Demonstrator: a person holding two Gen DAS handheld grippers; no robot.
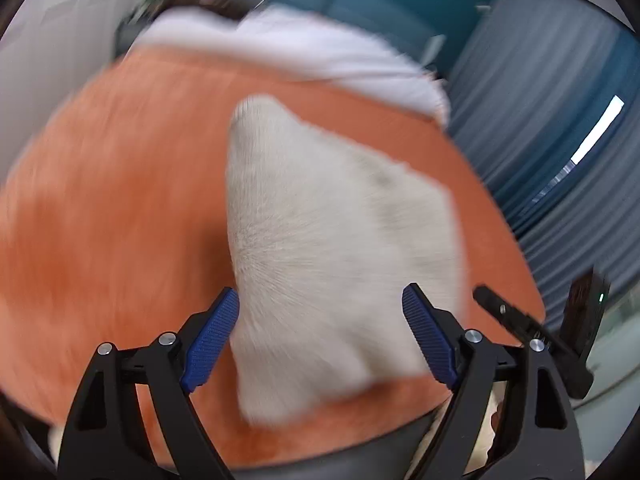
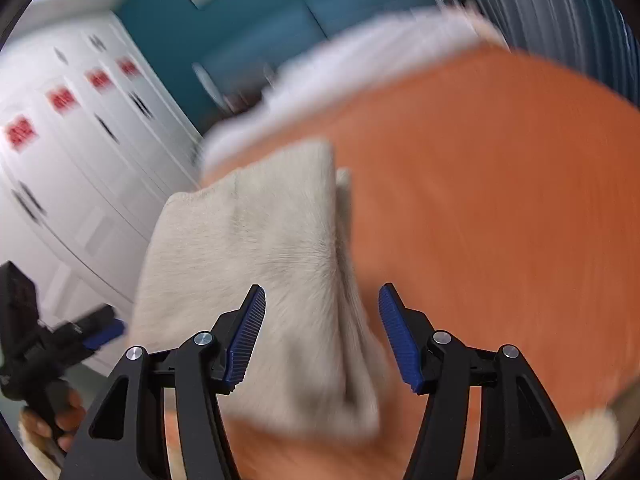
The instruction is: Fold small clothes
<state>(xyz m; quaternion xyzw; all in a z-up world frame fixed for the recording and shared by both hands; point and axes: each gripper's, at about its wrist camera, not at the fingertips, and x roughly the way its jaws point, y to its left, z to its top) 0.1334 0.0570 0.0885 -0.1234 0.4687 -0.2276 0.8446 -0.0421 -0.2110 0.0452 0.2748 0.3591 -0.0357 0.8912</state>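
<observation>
Cream fuzzy folded cloth (image 1: 336, 240) lies on the orange bed cover (image 1: 120, 200), long axis running near to far, narrower end far. Left gripper (image 1: 320, 336) and right gripper (image 2: 322, 336) both gape, pads clear of the cloth.

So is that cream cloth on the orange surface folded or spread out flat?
Folded. The cream cloth lies as a compact wedge on the orange surface, with layered edges stacked along its right side.
</observation>
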